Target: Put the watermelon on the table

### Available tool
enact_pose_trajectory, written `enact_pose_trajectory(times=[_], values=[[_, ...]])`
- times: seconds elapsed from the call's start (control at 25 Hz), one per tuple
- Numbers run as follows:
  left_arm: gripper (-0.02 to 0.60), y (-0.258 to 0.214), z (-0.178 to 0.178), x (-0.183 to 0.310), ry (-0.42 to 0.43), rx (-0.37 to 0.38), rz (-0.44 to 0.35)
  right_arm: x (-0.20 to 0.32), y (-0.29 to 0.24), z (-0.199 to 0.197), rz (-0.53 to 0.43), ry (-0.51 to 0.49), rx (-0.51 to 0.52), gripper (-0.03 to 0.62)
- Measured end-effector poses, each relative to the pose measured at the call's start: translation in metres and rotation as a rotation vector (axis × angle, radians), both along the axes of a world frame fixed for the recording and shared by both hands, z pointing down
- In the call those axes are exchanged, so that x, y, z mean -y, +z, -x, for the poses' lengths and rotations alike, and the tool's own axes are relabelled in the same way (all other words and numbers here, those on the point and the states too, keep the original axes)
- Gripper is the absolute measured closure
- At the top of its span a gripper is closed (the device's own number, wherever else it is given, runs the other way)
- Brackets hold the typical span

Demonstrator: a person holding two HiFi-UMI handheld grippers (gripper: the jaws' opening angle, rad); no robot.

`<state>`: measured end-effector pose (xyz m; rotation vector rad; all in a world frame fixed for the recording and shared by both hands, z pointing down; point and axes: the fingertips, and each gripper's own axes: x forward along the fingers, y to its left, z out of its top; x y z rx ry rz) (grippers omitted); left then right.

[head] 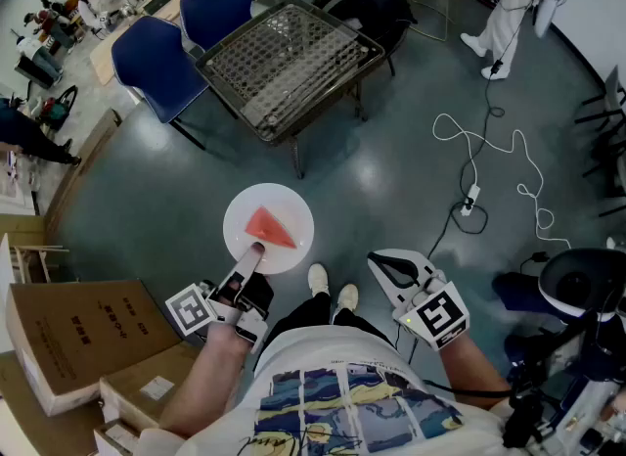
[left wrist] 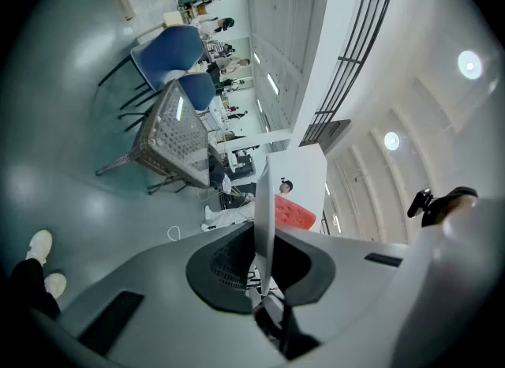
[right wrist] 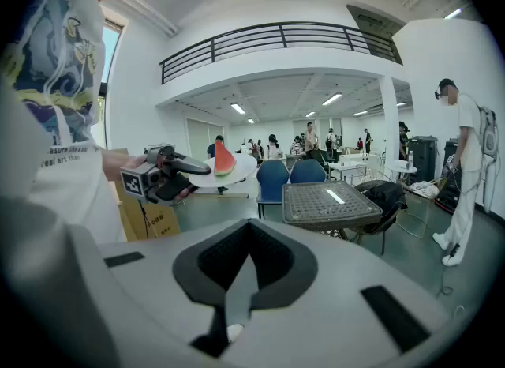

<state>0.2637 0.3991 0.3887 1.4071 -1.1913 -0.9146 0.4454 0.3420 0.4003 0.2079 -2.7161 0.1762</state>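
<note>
Clamps the left tool (head: 256,249) on the rim of the white plate (head: 299,211), watermelon slice (head: 270,228) lying on it, in the air well short of the wire-topped bench (head: 289,53): a carrying step, by the look. Holds the right tool (right wrist: 241,277) closed on nothing. Calls next for bringing the plate level over the bench and lowering it flat.

1. Bright, even white light fills the hall; ceiling strip lights (right wrist: 239,108) glow far off.
2. The glossy floor (head: 391,180) shows a soft sheen, with only a faint shadow beneath the tabletop (head: 284,53).
3. Both gripper views bulge like fisheyes, corners black, nearest parts blurred.
</note>
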Motion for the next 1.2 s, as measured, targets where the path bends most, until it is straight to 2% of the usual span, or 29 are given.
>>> enact_pose_trajectory(times=[0.32,0.72,0.88,1.04,1.2], values=[[0.554,-0.002,-0.027,-0.018,-0.008,0.003,0.003,-0.009,0.004,-0.019,-0.019,-0.011,0.030,0.585],[0.554,-0.015,-0.021,-0.021,-0.013,0.019,-0.022,-0.020,-0.003,-0.013,-0.036,-0.016,0.058,0.583],[0.554,-0.013,-0.001,-0.002,-0.015,0.005,-0.039,0.003,-0.004,0.013,-0.084,-0.007,0.040,0.582],[0.554,-0.011,0.023,0.001,-0.001,0.002,-0.051,0.005,-0.012,0.041,-0.132,-0.008,0.043,0.582],[0.554,-0.020,0.090,0.009,0.012,0.003,-0.070,0.007,-0.028,0.112,-0.172,-0.006,0.010,0.580]])
